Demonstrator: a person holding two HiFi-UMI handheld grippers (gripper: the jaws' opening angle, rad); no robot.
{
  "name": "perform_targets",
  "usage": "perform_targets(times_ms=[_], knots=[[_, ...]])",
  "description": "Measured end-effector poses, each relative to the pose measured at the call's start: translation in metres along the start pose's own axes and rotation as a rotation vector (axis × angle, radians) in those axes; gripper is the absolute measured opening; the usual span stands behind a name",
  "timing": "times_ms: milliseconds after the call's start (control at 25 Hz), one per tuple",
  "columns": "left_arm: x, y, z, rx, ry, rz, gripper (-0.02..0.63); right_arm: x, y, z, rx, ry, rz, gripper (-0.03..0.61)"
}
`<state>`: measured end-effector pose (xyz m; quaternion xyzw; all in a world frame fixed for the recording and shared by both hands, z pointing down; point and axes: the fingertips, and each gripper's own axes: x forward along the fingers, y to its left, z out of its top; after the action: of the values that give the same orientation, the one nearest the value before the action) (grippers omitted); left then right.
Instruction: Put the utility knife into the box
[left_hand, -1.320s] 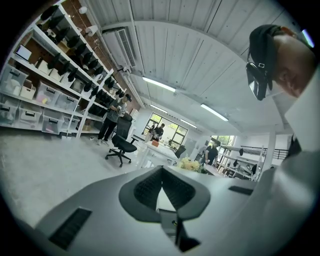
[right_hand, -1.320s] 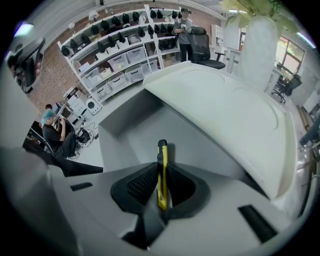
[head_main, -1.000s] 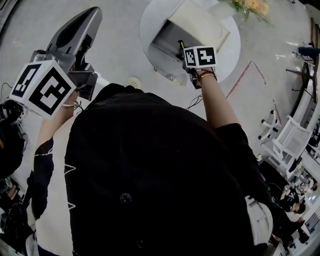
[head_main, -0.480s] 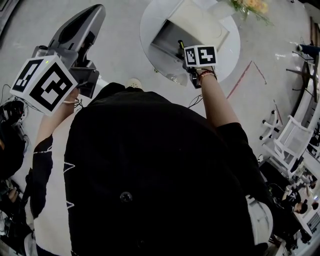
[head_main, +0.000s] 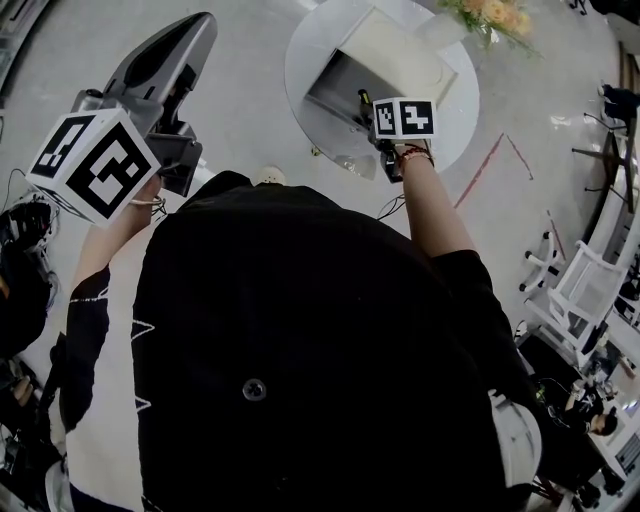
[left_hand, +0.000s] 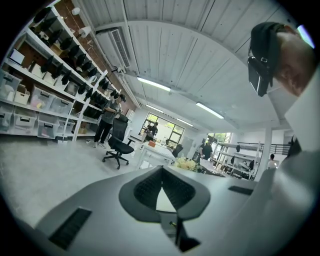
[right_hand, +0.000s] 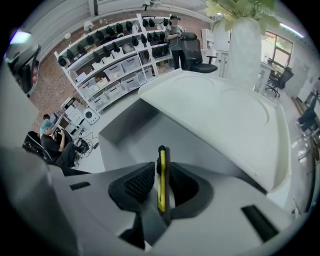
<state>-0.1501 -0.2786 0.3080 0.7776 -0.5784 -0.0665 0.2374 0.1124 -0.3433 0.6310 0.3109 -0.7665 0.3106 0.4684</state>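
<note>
Knife (right_hand: 161, 155) is clamped on edge in the right gripper (right_hand: 161, 172), tip over the open box (right_hand: 150, 131) on the table (head_main: 300, 50), probably for a straight drop. Left gripper (left_hand: 161, 170), jaws together and empty, is held aside, clear of the table.

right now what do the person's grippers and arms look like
The left gripper and right gripper are smooth grey plastic with dark ribbed pads lining the jaws. The left cube and right cube are white with black square markers. The person wears a black top, with white marks on the left sleeve, and a bracelet at the right wrist.
</note>
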Motion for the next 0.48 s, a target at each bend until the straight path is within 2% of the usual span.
perform_targets(times_ms=[240, 480], knots=[[-0.008, -0.011, 0.007, 0.036, -0.013, -0.025, 0.011, -0.015, 0.001, 0.004, 0.045, -0.064, -0.031, 0.095], [0.007, -0.023, 0.004, 0.051, -0.012, -0.068, 0.011, -0.031, -0.011, 0.008, 0.097, -0.123, -0.061, 0.091]])
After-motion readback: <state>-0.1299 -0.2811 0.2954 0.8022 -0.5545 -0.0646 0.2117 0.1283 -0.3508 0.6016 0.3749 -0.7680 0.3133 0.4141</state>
